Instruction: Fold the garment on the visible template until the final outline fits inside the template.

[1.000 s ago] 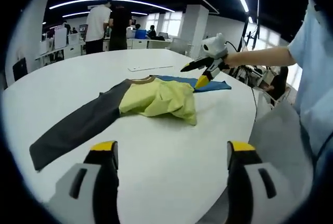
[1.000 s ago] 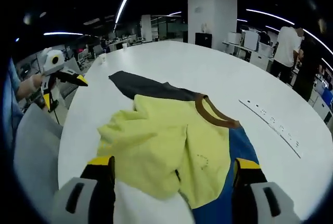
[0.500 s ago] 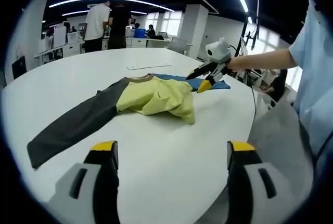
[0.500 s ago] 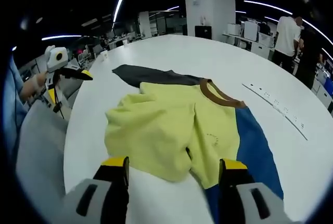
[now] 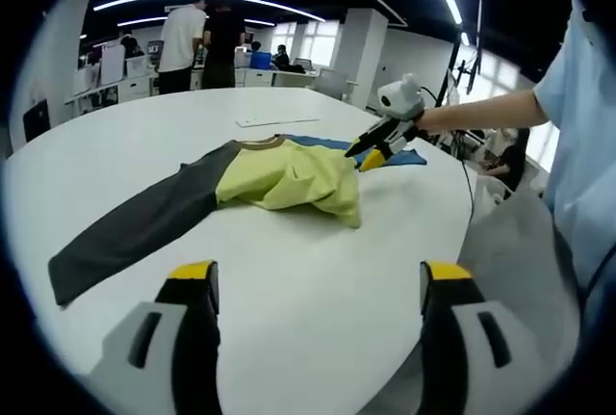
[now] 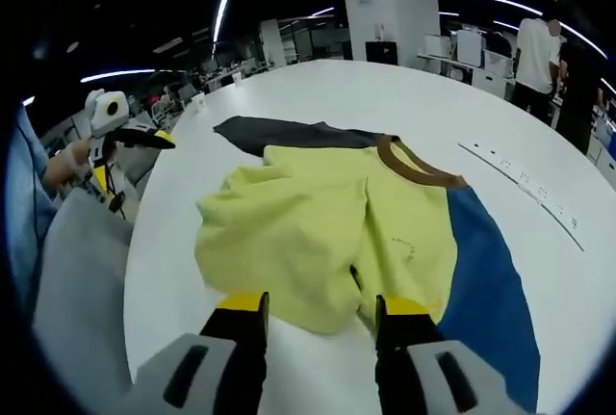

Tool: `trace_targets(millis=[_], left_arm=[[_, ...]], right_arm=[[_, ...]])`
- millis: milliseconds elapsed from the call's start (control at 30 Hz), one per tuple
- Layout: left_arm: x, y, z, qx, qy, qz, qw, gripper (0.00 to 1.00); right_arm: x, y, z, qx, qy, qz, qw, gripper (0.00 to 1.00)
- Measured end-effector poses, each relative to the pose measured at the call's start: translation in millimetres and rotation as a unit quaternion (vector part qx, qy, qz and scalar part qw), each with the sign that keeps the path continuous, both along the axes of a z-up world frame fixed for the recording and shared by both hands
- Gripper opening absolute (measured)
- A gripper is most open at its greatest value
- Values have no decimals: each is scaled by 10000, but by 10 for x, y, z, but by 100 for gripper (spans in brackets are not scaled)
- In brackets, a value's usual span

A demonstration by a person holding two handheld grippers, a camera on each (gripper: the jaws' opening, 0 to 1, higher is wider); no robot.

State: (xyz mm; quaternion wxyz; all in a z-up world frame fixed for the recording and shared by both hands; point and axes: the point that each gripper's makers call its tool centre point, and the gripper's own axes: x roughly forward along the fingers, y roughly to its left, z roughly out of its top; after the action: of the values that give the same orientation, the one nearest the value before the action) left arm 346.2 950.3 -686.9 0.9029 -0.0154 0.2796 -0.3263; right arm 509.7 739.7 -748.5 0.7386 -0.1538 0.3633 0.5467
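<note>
- One garment on the white desk: a long-sleeved shirt with a yellow body, a brown collar, one dark grey sleeve and one blue sleeve.
- In the left gripper view, the grey sleeve lies flat and straight, running out toward the desk's left edge. The blue sleeve lies flat toward the right edge.
- The yellow body is bunched and rumpled in the middle of the shirt, not flat.
- Left gripper: both yellow-tipped jaws rise at the near desk edge, wide apart, holding nothing, well short of the shirt.
- Right gripper: its two jaws stand a narrow gap apart at the yellow hem, at the near desk edge. Whether cloth is pinched between them: cannot tell.
- In the left gripper view, the right gripper shows at the shirt's right end, over the blue sleeve, held by a person's hand with a bare forearm and a light blue short sleeve.
- In the right gripper view, the left gripper shows off the desk's left edge.
- One thin white strip with small marks lies on the desk past the collar, apart from the shirt.
- Two people stand beyond the far edge of the desk.
</note>
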Motion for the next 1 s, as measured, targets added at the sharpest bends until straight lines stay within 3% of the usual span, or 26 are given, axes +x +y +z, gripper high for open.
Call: trace_targets(millis=[267, 567, 667, 767, 900, 1000], left_arm=[[-17, 5, -14, -7, 19, 35, 10000, 83], [-24, -17, -32, -30, 26, 20, 10000, 83], [-19, -15, -26, -48, 19, 34, 10000, 83], [-14, -14, -22, -64, 20, 45, 10000, 83], [-20, -12, -29, -67, 36, 44, 10000, 82], [-34, -20, -41, -65, 58, 33, 10000, 82]], right_arm=[[-46, -23, 1, -37, -34, 63, 10000, 31], [-106, -57, 114, 61, -71, 183, 9998, 11], [-101, -86, 103, 14, -92, 191, 9998, 0], [-98, -86, 79, 21, -44, 145, 9999, 0], [-5, -164, 7, -285, -320, 115, 9990, 5], [64, -155, 29, -168, -311, -60, 9994, 9]])
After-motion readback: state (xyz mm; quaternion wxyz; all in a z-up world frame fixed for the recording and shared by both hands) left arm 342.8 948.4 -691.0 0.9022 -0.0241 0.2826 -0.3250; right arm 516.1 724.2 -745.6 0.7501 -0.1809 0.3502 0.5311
